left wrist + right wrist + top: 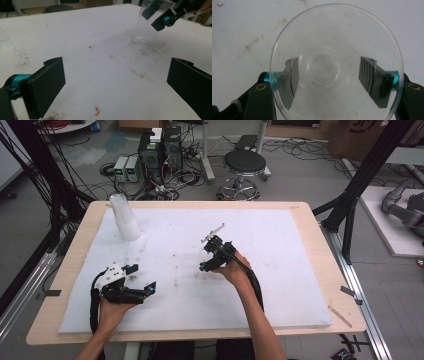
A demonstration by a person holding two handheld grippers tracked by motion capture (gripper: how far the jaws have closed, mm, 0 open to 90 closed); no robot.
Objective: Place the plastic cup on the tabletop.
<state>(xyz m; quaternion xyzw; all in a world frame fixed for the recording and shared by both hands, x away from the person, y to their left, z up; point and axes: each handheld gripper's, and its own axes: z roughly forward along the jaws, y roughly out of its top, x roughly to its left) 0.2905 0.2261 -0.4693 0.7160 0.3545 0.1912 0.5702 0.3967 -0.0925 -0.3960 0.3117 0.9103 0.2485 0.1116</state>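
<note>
Right gripper [328, 82] clasps an empty clear plastic cup [336, 62]; left gripper [116, 87] gapes wide over the table [82, 37].

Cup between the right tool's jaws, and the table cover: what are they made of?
Cup: looks like thin clear plastic, glossy; the table and the black jaws show through its wall, with moulded concentric rings around the base. Table cover: white matte sheet, possibly foam board; faintly grainy, stained and speckled, laid on a light wood tabletop.
</note>
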